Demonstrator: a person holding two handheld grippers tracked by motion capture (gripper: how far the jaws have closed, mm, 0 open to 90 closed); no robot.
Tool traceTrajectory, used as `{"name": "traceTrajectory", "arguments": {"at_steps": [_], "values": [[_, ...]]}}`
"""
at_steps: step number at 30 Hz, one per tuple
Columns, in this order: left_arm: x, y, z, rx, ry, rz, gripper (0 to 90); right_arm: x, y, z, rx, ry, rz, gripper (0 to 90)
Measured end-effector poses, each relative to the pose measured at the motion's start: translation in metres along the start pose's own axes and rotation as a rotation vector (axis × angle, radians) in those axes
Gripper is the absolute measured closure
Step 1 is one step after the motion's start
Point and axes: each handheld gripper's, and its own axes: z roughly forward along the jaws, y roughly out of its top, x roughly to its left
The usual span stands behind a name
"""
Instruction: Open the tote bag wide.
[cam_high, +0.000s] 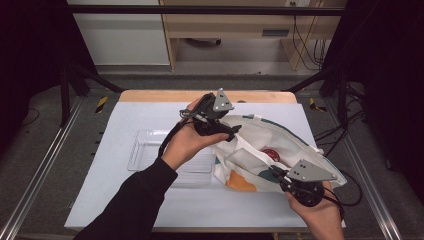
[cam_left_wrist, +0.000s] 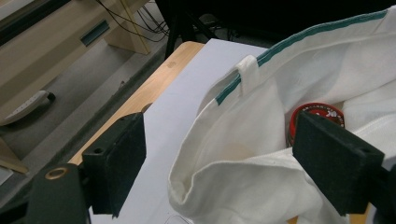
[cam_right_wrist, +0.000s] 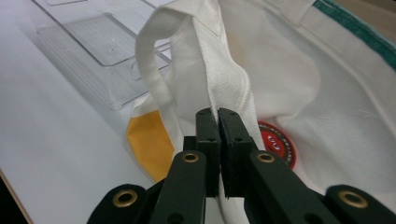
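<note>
White cloth bag (cam_high: 260, 150) lying on the right half of the table (cam_high: 125, 200), mouth spread wide, green band (cam_left_wrist: 322, 32) along its upper rim, orange patch (cam_right_wrist: 147, 144) near its bottom edge. Right gripper (cam_right_wrist: 218, 116) clenched on the bag's rim cloth, pads pressed together with the white fabric pinched between them, a strap (cam_right_wrist: 152, 70) looping up just beyond the jaws; in the high view, right gripper (cam_high: 277, 175) at the bag's near right corner, held by a hand coming in from the bottom edge. Left gripper (cam_high: 236, 131) at the bag's far left edge, gripped by a hand in a dark sleeve (cam_high: 135, 200), grey plate on top. Left gripper (cam_left_wrist: 219, 158) released, jaws standing wide apart, a fold of the bag's rim lying between them but touched by neither pad. Red-lidded can (cam_left_wrist: 317, 116) inside the bag, partly hidden behind the left gripper's right-hand jaw; same can (cam_right_wrist: 275, 142) seen in the right gripper view as a red disc with small print, just right of the clenched jaws, and in the high view (cam_high: 270, 154) as a red spot deep in the open mouth. Clear tray (cam_high: 150, 150) on the table just left of the bag, its near edge under the left forearm, its right end touching or close under the cloth. Wood edge (cam_high: 150, 95) of the table along the far side.
</note>
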Motion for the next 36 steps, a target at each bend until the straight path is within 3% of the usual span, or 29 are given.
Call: {"name": "traceTrajectory", "arguments": {"at_steps": [7, 17, 36], "values": [[-0.003, 0.006, 0.006, 0.025, -0.021, 0.021, 24.1, 0.005, -0.006, 0.001, -0.011, 0.012, 0.009, 87.6], [-0.005, 0.011, 0.02, 0.036, -0.038, 0.038, 26.4, 0.008, -0.015, 0.001, -0.03, 0.024, 0.027, 86.9], [-0.003, 0.021, 0.047, 0.084, -0.074, 0.096, 39.3, 0.013, -0.019, -0.003, -0.022, 0.048, 0.008, 86.5]]}}
